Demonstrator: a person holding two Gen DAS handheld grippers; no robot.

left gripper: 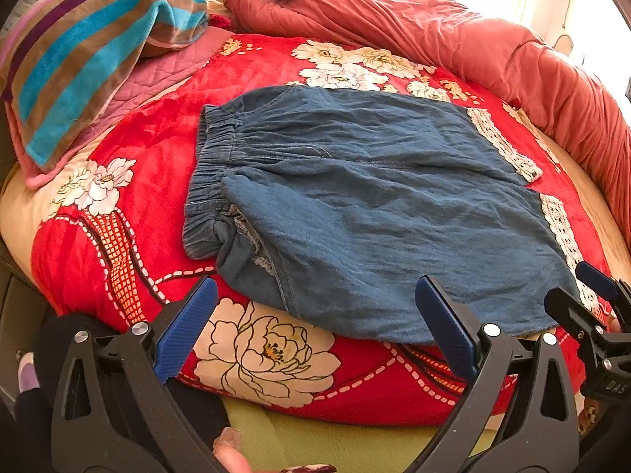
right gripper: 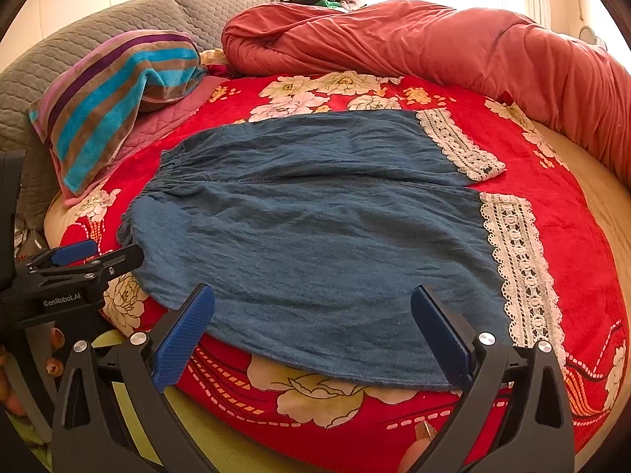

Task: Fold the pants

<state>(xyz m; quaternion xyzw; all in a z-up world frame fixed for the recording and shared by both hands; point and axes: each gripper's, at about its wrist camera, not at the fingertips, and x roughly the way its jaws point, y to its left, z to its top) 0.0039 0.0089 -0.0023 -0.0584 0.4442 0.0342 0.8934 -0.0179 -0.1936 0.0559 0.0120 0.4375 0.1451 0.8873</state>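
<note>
I am holding the left tool and right tool wide apart and empty, just short of the near side seam of the pants, which are lying flat on the red floral blanket, waistband left, lace cuffs right, presumably spread for folding. Open blanket is lying beyond; the rolled duvet is bounding the far side.

Blue pants flat on red blanket, right gripper spread
</note>
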